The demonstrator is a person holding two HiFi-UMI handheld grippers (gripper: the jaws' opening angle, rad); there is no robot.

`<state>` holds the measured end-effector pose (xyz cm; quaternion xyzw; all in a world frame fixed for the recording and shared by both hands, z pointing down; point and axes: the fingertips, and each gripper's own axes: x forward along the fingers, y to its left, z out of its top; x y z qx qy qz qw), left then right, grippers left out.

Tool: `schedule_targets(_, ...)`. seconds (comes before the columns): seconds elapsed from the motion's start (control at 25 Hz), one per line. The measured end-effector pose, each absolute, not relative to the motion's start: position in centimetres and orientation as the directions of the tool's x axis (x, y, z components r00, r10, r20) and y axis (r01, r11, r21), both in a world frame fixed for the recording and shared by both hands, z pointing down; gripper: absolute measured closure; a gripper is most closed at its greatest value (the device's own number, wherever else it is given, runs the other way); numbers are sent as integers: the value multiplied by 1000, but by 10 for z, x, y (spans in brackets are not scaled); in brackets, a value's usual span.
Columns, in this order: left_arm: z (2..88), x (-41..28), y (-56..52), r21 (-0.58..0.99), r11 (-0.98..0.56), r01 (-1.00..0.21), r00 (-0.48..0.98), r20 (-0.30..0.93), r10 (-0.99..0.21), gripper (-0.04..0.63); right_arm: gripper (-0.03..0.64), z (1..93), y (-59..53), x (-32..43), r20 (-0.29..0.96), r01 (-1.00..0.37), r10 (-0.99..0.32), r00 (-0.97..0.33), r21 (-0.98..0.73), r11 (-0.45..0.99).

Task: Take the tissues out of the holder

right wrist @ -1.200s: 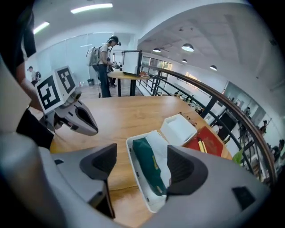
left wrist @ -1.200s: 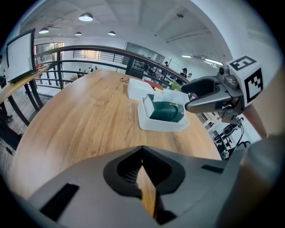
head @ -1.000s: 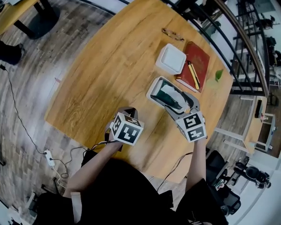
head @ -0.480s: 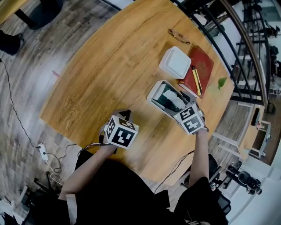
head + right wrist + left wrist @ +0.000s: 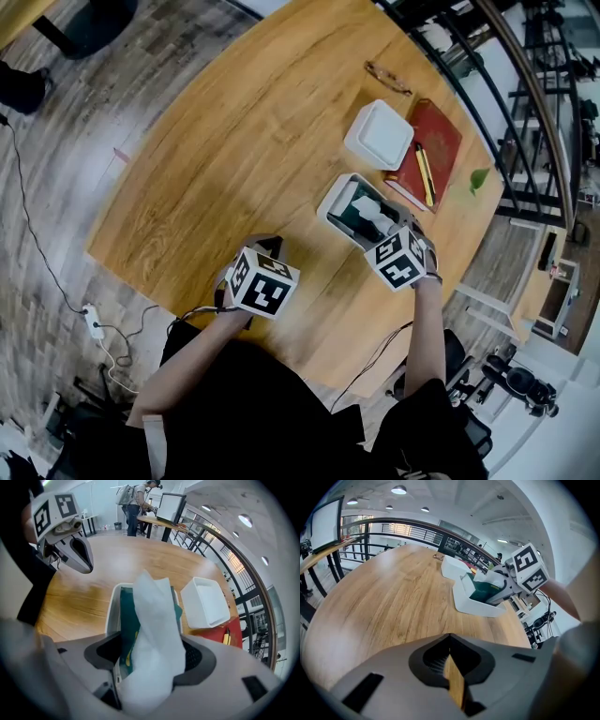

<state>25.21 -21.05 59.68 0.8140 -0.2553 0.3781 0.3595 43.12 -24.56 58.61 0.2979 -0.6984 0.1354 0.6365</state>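
A white tissue holder [image 5: 330,200] stands on the wooden table, with a green tissue pack [image 5: 125,620] inside it. A white tissue [image 5: 154,620] rises out of the pack. My right gripper [image 5: 150,667] is over the holder's near end; the tissue [image 5: 368,210] lies between its jaws. They are closing, and a gap still shows beside the left pad. My left gripper [image 5: 266,246] hovers shut and empty near the table's front edge, well left of the holder [image 5: 474,606]. The right gripper [image 5: 497,585] also shows in the left gripper view.
Behind the holder lie a white square tray [image 5: 378,134], a red book [image 5: 433,141] with a yellow pen [image 5: 424,174], a pair of glasses [image 5: 386,78] and a green leaf [image 5: 480,178]. A black railing [image 5: 525,112] runs along the table's far right side.
My right gripper has moved forward over the holder's near end, and the white tissue now stands up between its jaws. The left gripper has hardly moved.
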Motion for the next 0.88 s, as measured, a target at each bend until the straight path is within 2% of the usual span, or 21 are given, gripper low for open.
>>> schedule_targets(0.36, 599, 247, -209, 392, -612, -686, 584, 799, -143, 586, 299, 587, -243, 429, 975, -589, -223, -9, 175, 789)
schedule_targets(0.88, 599, 234, -209, 391, -606, -693, 584, 797, -155, 586, 321, 576, -241, 422, 963, -580, -265, 41, 238, 779)
